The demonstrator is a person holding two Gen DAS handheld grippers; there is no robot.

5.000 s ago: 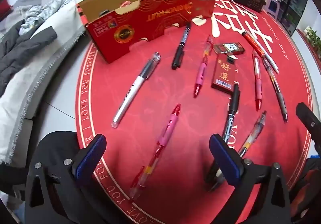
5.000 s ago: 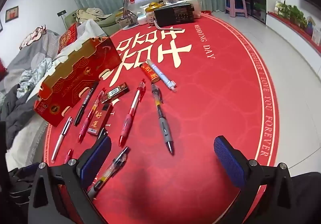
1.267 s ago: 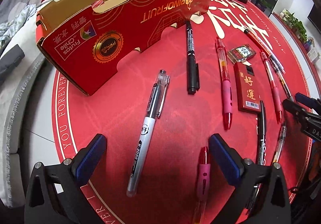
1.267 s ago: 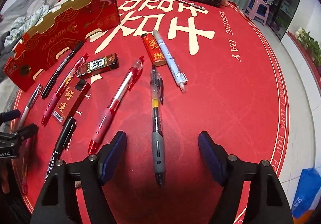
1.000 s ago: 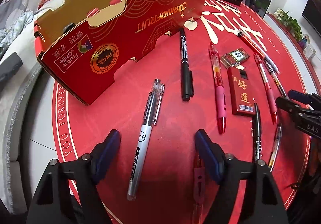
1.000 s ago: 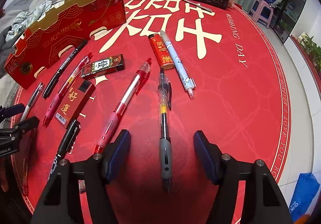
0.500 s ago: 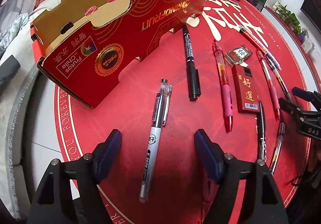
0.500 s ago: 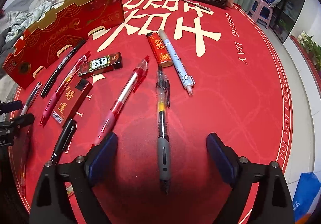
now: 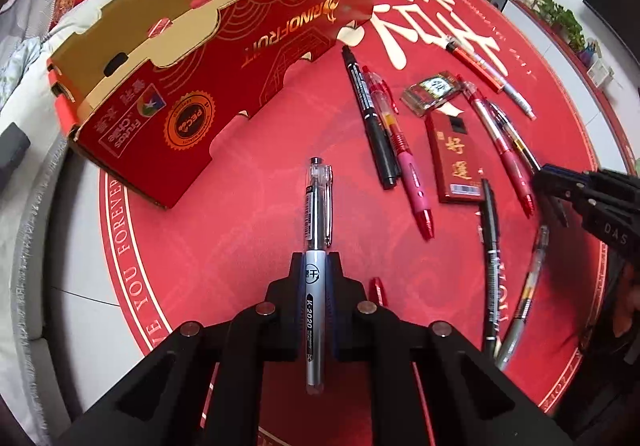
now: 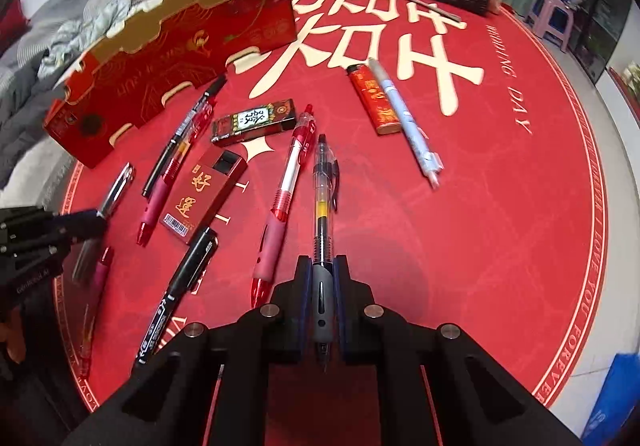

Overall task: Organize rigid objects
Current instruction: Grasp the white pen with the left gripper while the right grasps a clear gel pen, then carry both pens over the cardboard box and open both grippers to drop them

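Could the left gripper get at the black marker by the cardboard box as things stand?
Probably not yet: the left gripper is shut on the silver pen. The black marker lies ahead, uncovered, with a pink-grip pen close against it.

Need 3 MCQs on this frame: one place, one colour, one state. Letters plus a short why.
1. Where is the red lighter?
A. inside the cardboard box
B. on the mat beside the pale blue pen
C. on the black radio

2. What colour is the grip of the pen in the right tongs?
A. grey
B. pink
C. green

3. What state are the left tongs in?
A. wide open over bare mat
B. shut on nothing
C. shut on the silver pen

Key: 1 B, they lie side by side on the mat. 2 A, a grey sleeve sits between the pads. 3 C, both pads press its barrel.
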